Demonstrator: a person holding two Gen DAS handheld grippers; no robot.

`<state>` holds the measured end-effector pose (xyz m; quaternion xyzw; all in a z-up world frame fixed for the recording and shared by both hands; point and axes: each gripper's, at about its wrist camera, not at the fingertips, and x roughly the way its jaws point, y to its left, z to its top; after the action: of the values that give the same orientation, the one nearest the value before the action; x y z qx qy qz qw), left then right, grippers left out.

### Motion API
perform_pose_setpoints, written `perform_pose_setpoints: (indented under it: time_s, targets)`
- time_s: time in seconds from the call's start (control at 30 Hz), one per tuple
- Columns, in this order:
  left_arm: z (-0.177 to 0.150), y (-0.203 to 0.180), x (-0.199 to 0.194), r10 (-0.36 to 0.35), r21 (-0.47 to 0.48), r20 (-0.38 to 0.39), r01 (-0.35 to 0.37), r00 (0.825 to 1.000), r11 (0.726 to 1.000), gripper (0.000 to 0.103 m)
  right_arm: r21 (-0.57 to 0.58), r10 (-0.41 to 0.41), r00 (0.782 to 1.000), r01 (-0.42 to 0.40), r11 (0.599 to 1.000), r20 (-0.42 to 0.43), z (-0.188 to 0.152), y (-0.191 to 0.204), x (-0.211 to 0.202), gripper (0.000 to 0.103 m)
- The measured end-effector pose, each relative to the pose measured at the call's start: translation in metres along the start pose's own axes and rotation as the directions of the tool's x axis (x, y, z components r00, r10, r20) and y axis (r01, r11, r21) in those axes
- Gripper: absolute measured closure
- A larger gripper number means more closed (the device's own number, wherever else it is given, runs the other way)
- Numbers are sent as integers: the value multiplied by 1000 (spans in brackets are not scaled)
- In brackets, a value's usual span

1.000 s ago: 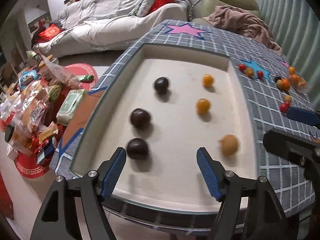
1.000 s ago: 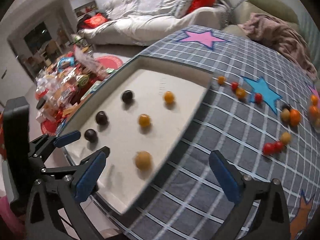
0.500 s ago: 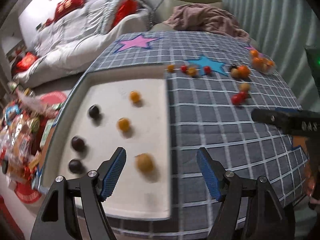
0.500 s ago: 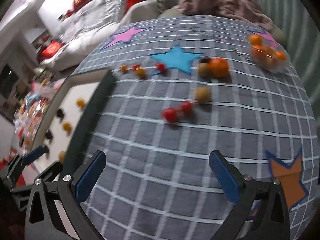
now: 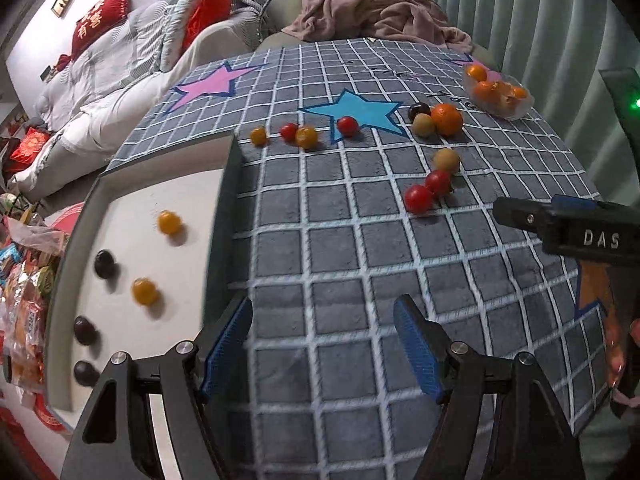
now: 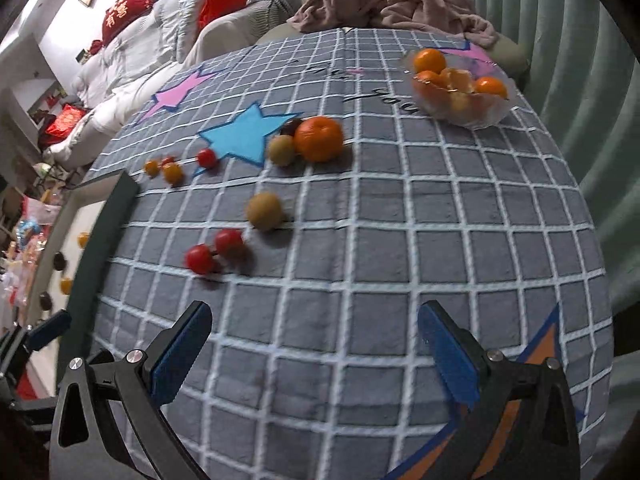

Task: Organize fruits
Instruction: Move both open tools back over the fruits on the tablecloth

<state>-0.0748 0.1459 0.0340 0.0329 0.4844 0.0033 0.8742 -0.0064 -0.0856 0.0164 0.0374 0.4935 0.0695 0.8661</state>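
Note:
A white tray [image 5: 128,344] with a grey rim lies at the left of the checked cloth; it holds dark round fruits [image 5: 105,264] and small orange fruits [image 5: 145,291]. Loose on the cloth lie two red tomatoes [image 6: 199,258], a tan fruit [image 6: 264,211], a big orange [image 6: 319,138] and several small red and orange fruits [image 5: 306,137]. My left gripper [image 5: 323,344] is open and empty over the cloth beside the tray's right rim. My right gripper [image 6: 312,356] is open and empty, short of the red tomatoes.
A clear bowl of oranges [image 6: 460,92] stands at the cloth's far right. A brown blanket [image 6: 384,0] lies on a chair behind. A sofa with red cushions [image 5: 100,20] is at the back left. Snack packets [image 5: 24,308] lie on the floor at left.
Both grippers have swung right, away from the tray and over the checked cloth. The loose fruits now lie ahead of them. Both stay open and empty.

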Motion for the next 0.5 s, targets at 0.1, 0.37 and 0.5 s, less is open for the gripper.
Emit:
perform_pose_setpoints:
  time_s: [0.1, 0.37, 0.5]
  targets:
    - [13, -12, 12, -1, 11, 0, 1, 1000, 1000, 29, 15, 8, 1000, -8, 1000, 18, 7, -7, 4, 1]
    - [37, -38, 37, -21, 46, 11, 21, 1000, 999, 29, 25, 106, 994, -107, 994, 22, 31, -1, 19, 17]
    - [42, -40, 44, -27, 39, 14, 26, 1000, 999, 29, -2, 121, 993, -121, 993, 7, 39, 10, 29, 26]
